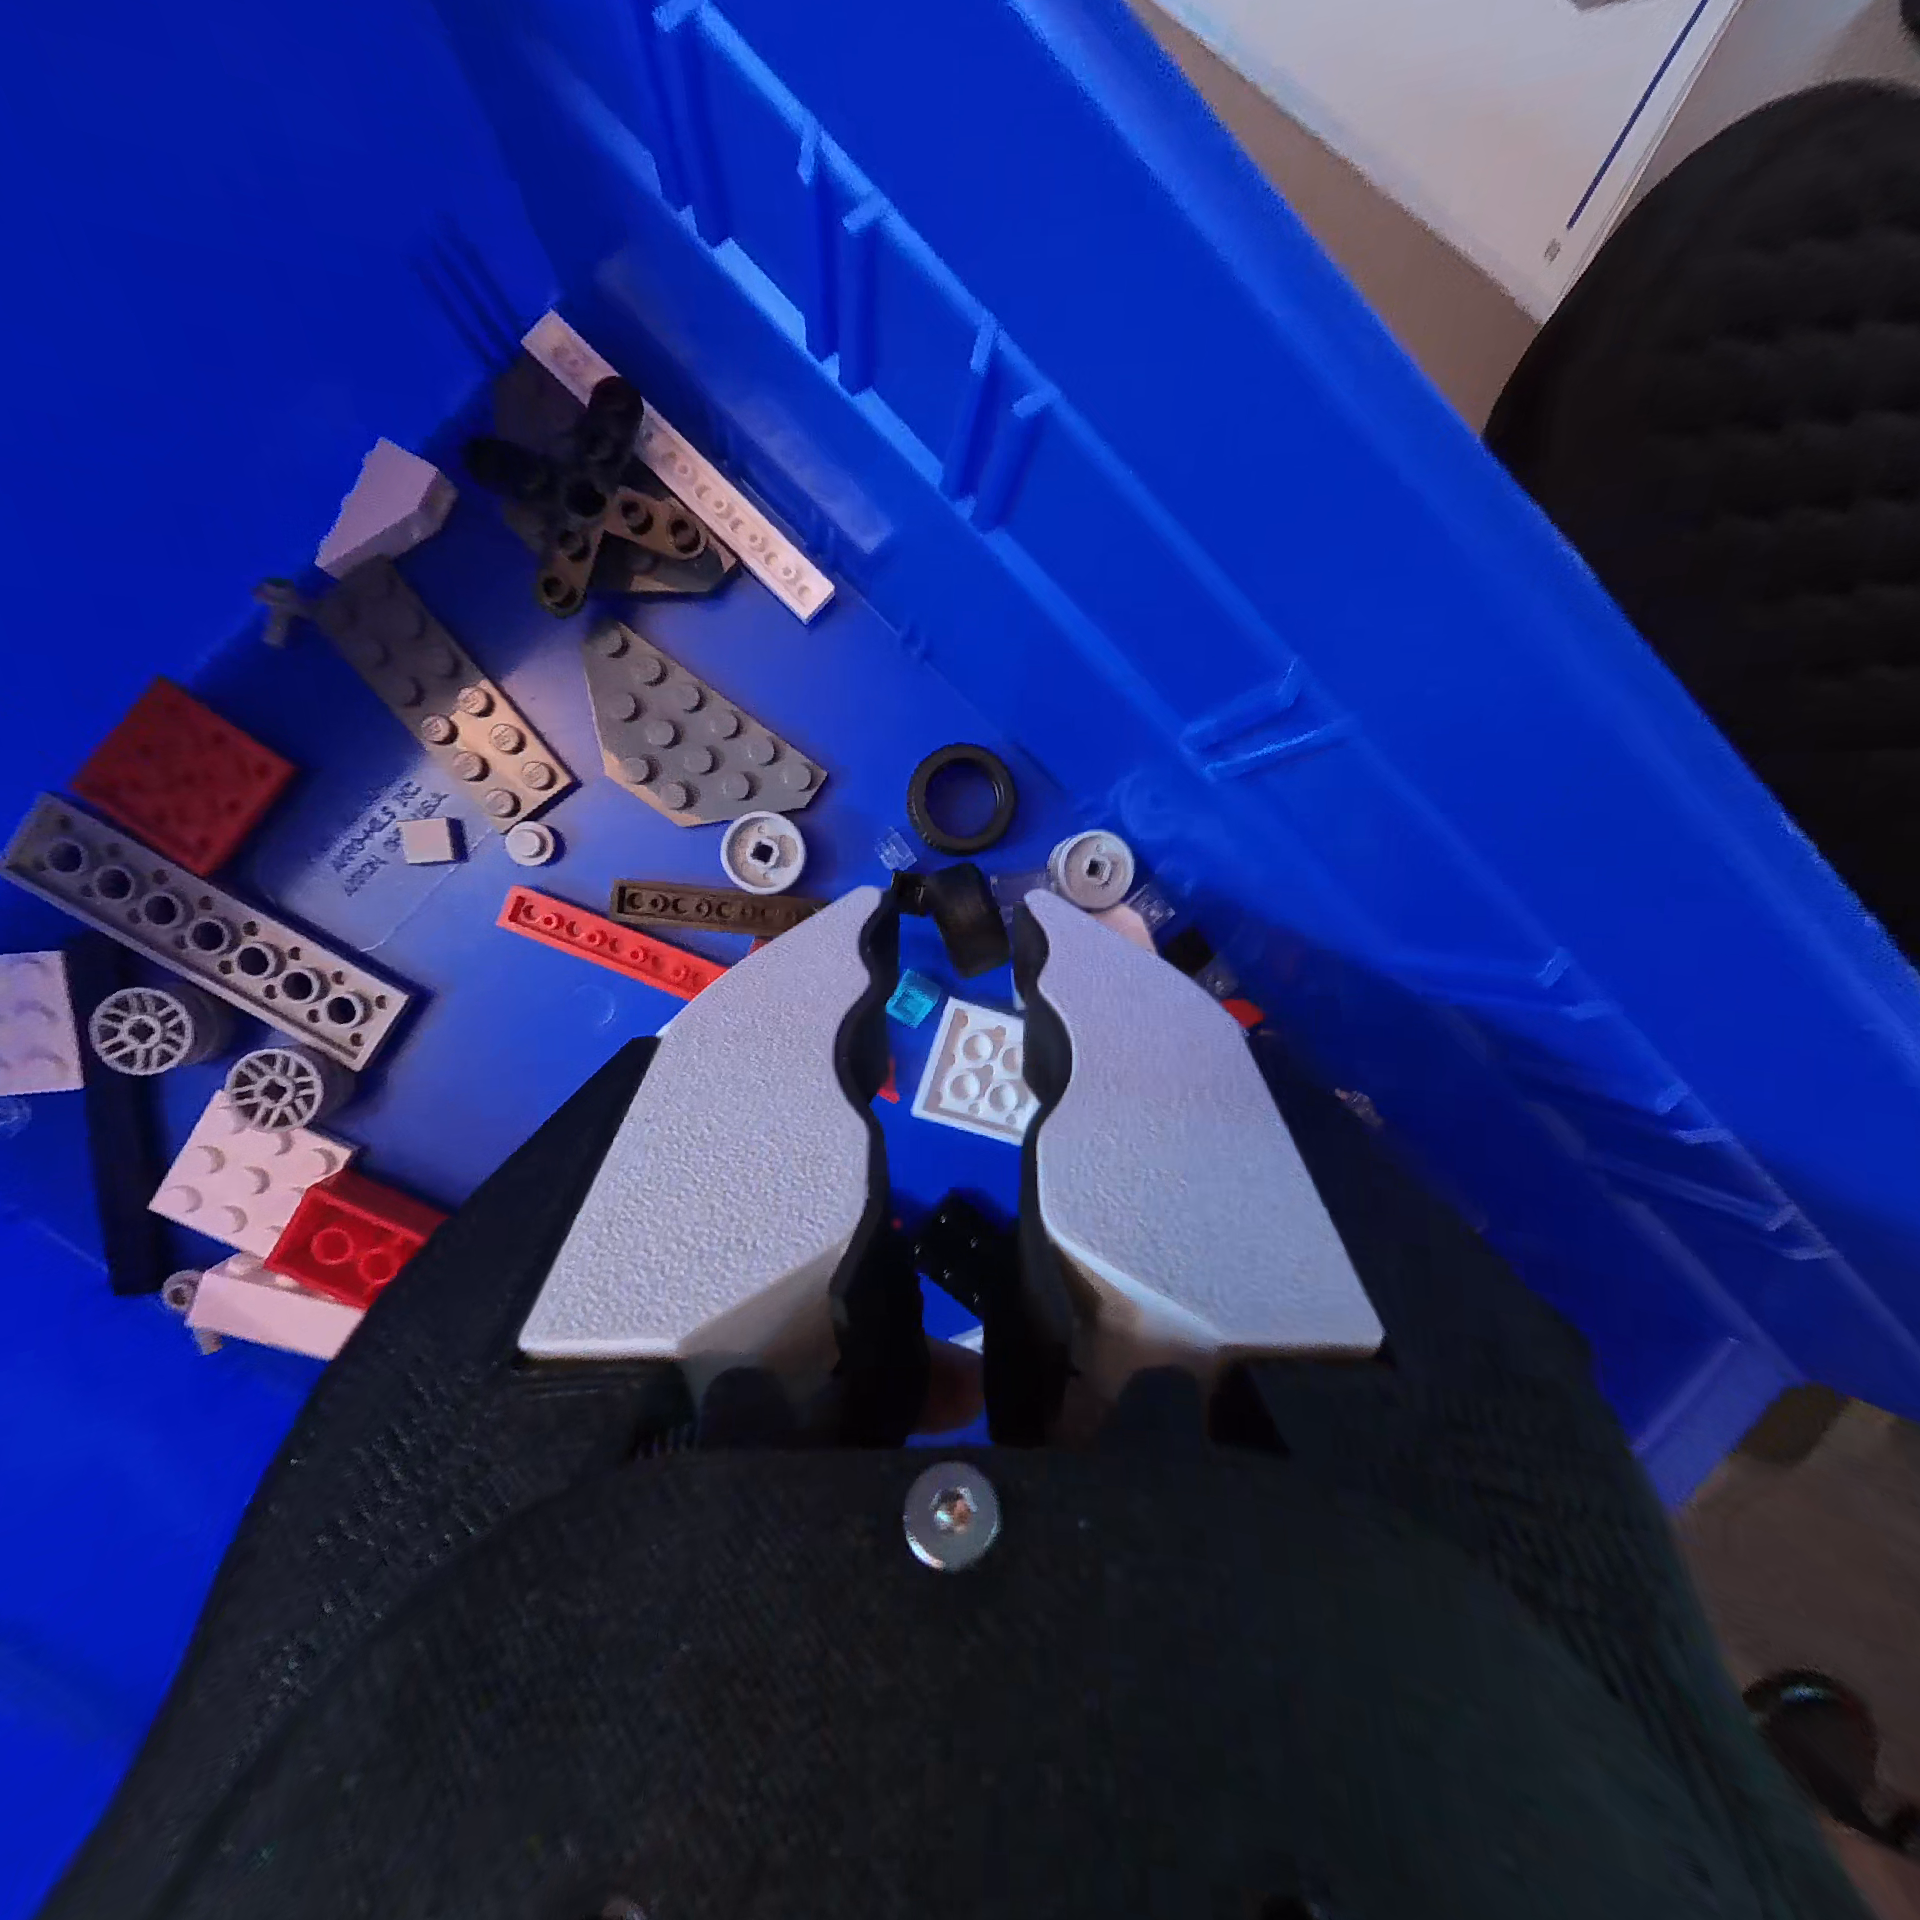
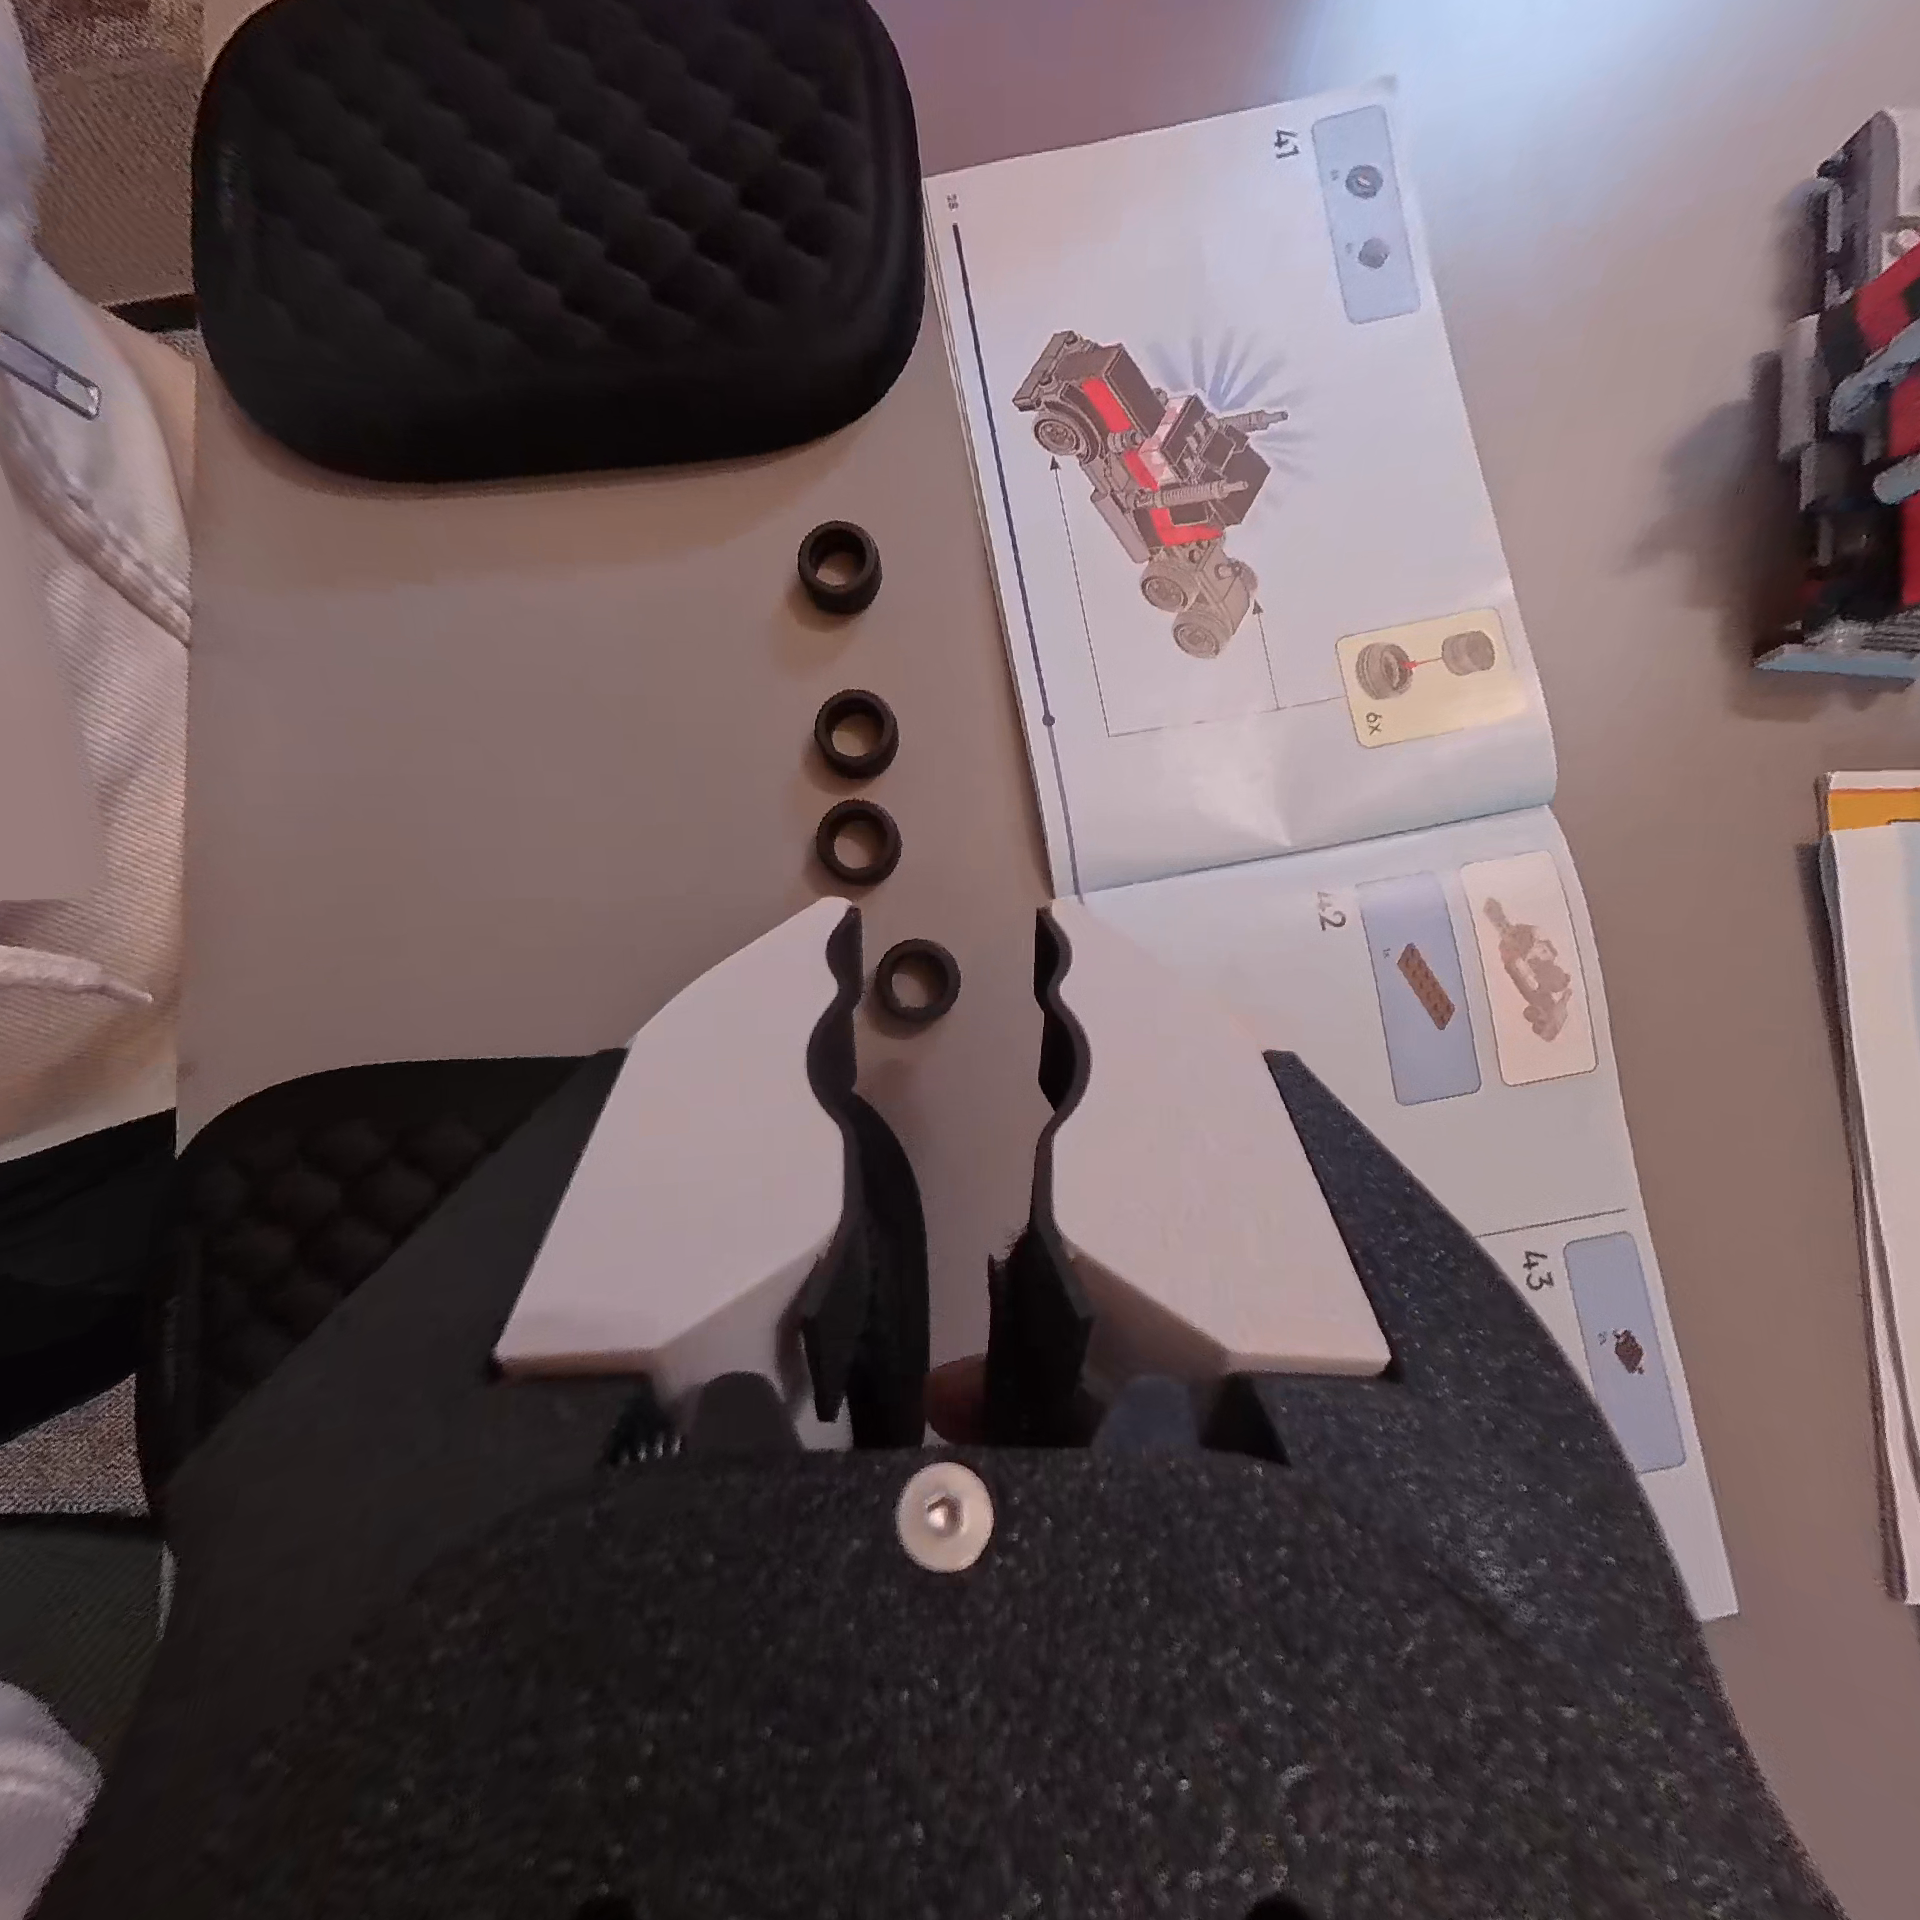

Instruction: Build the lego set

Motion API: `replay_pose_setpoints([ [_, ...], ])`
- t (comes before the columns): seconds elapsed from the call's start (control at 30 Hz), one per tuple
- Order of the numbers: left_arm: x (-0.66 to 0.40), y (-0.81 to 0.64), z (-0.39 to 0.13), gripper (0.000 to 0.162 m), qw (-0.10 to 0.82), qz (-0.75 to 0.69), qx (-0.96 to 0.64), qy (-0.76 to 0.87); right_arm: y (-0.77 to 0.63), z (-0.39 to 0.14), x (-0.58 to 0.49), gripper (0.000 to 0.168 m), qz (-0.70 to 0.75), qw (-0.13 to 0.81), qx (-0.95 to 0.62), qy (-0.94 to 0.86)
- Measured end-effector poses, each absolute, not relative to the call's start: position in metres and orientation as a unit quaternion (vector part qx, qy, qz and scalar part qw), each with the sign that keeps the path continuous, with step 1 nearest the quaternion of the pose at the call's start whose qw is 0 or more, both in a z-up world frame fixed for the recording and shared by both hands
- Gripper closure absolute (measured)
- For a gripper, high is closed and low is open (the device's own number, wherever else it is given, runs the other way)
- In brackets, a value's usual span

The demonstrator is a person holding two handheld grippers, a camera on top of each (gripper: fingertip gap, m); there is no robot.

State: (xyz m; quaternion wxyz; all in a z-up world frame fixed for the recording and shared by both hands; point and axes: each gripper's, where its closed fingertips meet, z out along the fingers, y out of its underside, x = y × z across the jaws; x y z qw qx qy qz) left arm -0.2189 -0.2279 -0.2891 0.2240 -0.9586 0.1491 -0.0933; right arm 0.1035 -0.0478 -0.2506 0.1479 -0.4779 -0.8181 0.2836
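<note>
Lego pieces lie loose on the floor of a blue bin [image 1: 1195,499], with the left gripper [image 1: 956,914] lowered among them. Its fingers stand a little apart, and a small black tyre [image 1: 971,920] sits between the tips; whether the pads actually press it cannot be told. Directly under the fingers are a white square plate [image 1: 977,1070] and a tiny light-blue tile [image 1: 914,1003]. Just beyond the tips lie a second black tyre [image 1: 961,798], flat on the floor, and two grey round hubs [image 1: 764,852]. To the left rest a red strip [image 1: 613,940], a grey beam with holes [image 1: 208,930] and two spoked wheels [image 1: 275,1086]. Farther off are two dark grey wedge plates [image 1: 696,738] and a long white strip [image 1: 707,488] against the bin wall.

The right gripper [image 2: 948,925] hovers over a tan table [image 2: 520,779], fingers spread and holding nothing. One black tyre [image 2: 916,982] lies between the tips, nearer the left finger; three more tyres [image 2: 857,840] run in a line beyond it. An open instruction booklet [image 2: 1247,520] lies to the right, a partly built model [image 2: 1860,416] at the far right edge, and a black quilted pad [image 2: 551,218] at the far end.
</note>
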Motion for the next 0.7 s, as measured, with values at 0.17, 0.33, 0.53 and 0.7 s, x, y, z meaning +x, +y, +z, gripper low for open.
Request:
replay_pose_setpoints([
  [0.17,-0.216,-0.226,-0.29,0.151,0.232,-0.125,-0.958,0.11,-0.052,-0.246,0.093,0.137,0.291,0.156,-0.467,-0.821],
  [0.33,-0.215,-0.207,-0.24,0.151,0.377,-0.163,-0.911,0.015,-0.071,-0.234,0.07,0.139,0.344,0.201,-0.436,-0.807],
  [0.53,-0.192,-0.197,-0.111,0.151,0.639,-0.31,-0.698,-0.09,-0.089,-0.197,0.026,0.138,0.403,0.323,-0.377,-0.769],
  [0.7,-0.148,-0.195,-0.061,0.151,0.672,-0.459,-0.568,-0.121,-0.108,-0.13,-0.007,0.139,0.435,0.462,-0.293,-0.715],
])
